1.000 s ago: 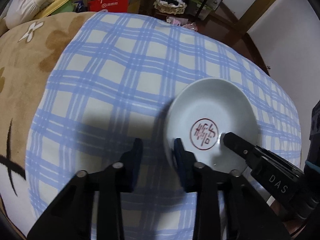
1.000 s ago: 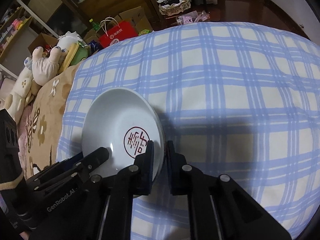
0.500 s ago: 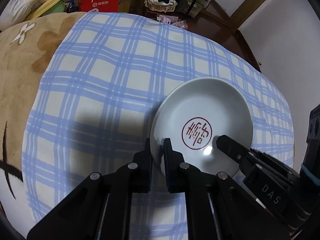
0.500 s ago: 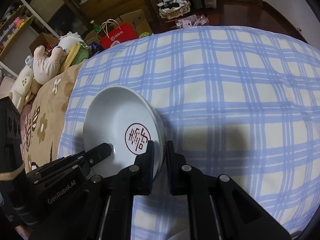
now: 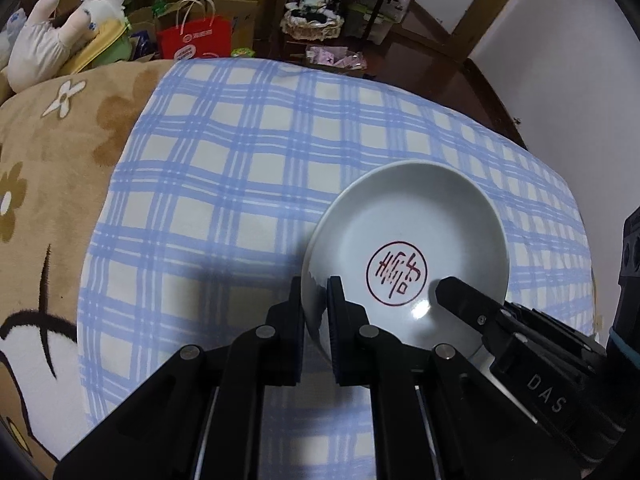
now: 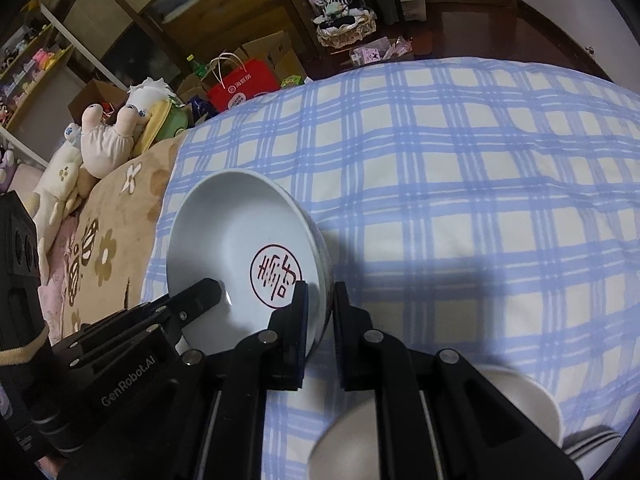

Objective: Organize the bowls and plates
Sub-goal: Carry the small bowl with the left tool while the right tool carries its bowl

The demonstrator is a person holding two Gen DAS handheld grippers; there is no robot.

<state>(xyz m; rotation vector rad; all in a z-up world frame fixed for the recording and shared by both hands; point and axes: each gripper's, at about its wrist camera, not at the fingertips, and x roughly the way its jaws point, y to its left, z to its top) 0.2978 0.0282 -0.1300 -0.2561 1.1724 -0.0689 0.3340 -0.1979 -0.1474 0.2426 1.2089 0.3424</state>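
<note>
Your left gripper (image 5: 316, 304) is clamped on the near-left rim of the white plate (image 5: 404, 248): one pad sits under the rim's outside, the other inside the dish. Its jaws have just been closing, and the rim is between them. Your right gripper (image 6: 320, 300) is pinched onto the opposite rim of the same plate, one finger inside by the red seal mark (image 6: 276, 272), the other outside. Each gripper's finger shows in the other's view, reaching in over the plate's floor. You hold the plate between both grippers above the blue checked cloth (image 5: 240, 184), slightly tilted, its shadow falling on the cloth below. Under your right gripper, at the bottom edge, a pale bowl (image 6: 520, 404) sits blurred. Left of the cloth lies a tan flowered blanket (image 5: 52, 152), with plush toys (image 6: 108, 132) and a red paper bag (image 5: 196, 40) beyond.
</note>
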